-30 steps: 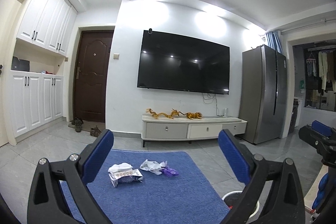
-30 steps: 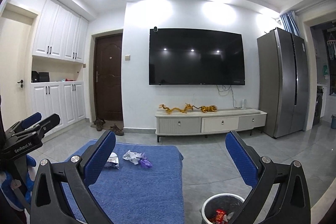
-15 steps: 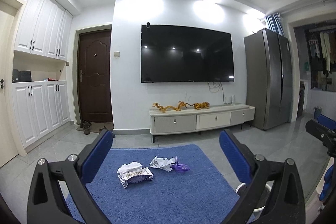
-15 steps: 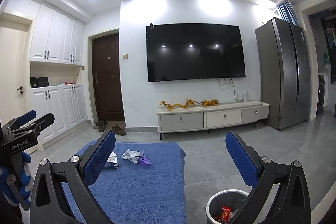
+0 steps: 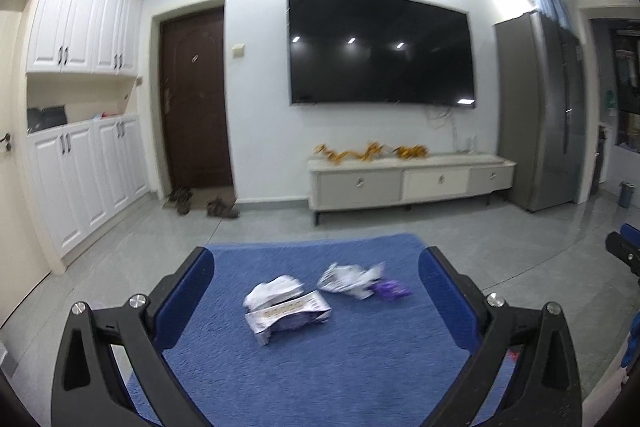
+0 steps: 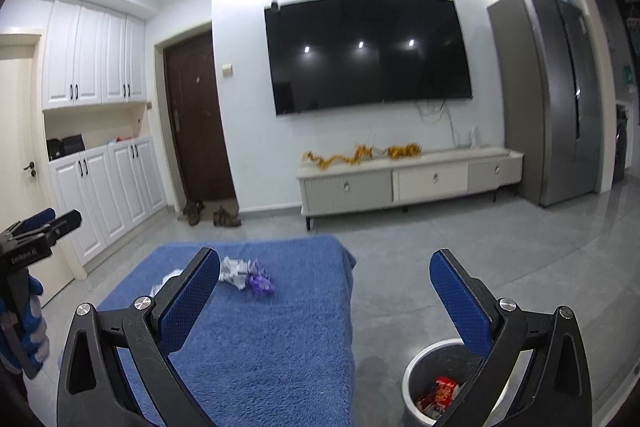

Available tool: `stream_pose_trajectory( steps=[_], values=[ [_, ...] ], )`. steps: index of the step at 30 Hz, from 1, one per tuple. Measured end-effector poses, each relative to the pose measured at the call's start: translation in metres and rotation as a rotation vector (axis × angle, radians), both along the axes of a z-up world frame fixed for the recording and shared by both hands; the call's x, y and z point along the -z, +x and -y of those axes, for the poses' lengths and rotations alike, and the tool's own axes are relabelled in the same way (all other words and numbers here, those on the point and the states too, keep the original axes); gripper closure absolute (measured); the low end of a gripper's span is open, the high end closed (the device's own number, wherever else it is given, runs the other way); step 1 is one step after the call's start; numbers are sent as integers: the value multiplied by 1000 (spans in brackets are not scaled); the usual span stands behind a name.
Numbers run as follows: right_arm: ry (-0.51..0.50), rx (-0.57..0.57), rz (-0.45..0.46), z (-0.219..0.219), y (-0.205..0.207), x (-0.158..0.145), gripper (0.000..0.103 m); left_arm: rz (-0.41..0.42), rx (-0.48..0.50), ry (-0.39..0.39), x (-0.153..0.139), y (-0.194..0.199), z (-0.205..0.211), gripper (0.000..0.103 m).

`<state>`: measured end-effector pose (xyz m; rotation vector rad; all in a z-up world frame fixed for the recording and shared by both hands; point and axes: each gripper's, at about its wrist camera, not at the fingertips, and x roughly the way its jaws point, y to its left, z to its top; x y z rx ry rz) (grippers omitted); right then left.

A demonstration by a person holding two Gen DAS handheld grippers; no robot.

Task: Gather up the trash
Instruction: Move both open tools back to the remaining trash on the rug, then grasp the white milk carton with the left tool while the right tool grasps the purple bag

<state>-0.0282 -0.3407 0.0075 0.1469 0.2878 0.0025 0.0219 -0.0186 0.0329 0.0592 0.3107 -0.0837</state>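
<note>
- left gripper (image 5: 316, 281): jaws spread, empty, above rug (image 5: 360, 367)
- right gripper (image 6: 326, 285): jaws spread, empty
- wrappers (image 5: 288, 309) on rug
- bin (image 6: 420, 375) beside rug, red trash inside

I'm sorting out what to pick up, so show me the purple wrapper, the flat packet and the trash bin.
purple wrapper (image 6: 261, 283), right wrist view, middle of the crumple
flat packet (image 5: 289, 315), left wrist view, printed top face
trash bin (image 6: 416, 367), right wrist view, left rim
</note>
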Motion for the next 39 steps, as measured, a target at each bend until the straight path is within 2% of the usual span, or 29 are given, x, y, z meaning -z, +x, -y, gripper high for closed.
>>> stream_pose_trajectory(
  steps=[6, 11, 15, 20, 26, 31, 37, 39],
  values=[
    [7, -70, -112, -8, 74, 35, 0, -112, -48, 7, 42, 44, -41, 0],
    [-8, -158, -199, -30, 136, 69, 0, -240, -30, 35, 89, 77, -63, 0],
    [-24, -225, -264, -51, 180, 93, 0, -309, -5, 39, 114, 103, -69, 0],
    [-44, -317, -328, -78, 229, 121, 0, -365, 59, 44, 134, 144, -63, 0],
    [-63, -419, -400, -106, 281, 149, 1, -406, 175, 135, 150, 193, -46, 0],
    [-86, -469, -444, -120, 310, 166, 9, -448, 219, 179, 166, 225, -40, 0],
    [-95, -499, -480, -127, 336, 176, 18, -513, 281, 178, 182, 243, -40, 0],
    [-83, -519, -494, -128, 343, 179, 24, -541, 290, 179, 189, 248, -40, 0]
  ],
)
